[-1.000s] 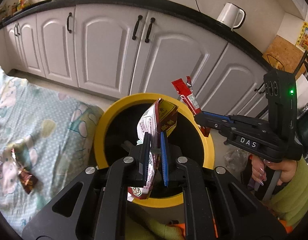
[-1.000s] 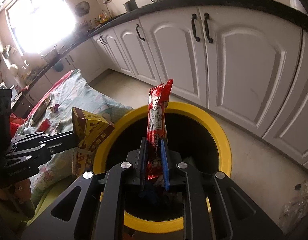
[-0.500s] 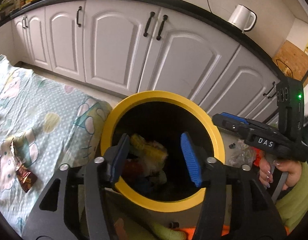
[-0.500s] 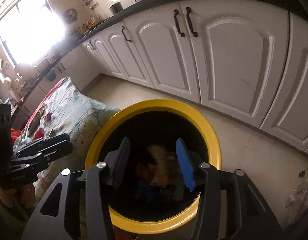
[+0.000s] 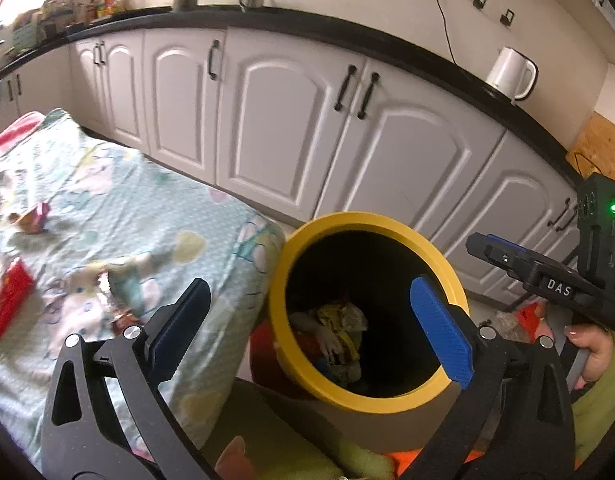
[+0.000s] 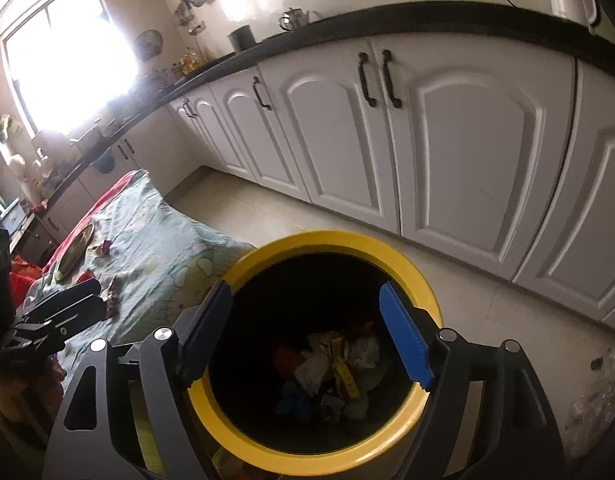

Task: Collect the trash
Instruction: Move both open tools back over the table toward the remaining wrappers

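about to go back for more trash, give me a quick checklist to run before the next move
1. Left gripper open and empty: ok.
2. Right gripper open and empty: ok.
3. Dropped trash lies inside the yellow bin, nothing hanging on the rim: ok.
4. Trash left on the patterned cloth: not ok, a red packet, a brown wrapper and a small crumpled wrapper remain.
5. Which piece sits nearest the left gripper: brown wrapper, ok.
6. Trash beyond the cloth's far end: cannot tell.
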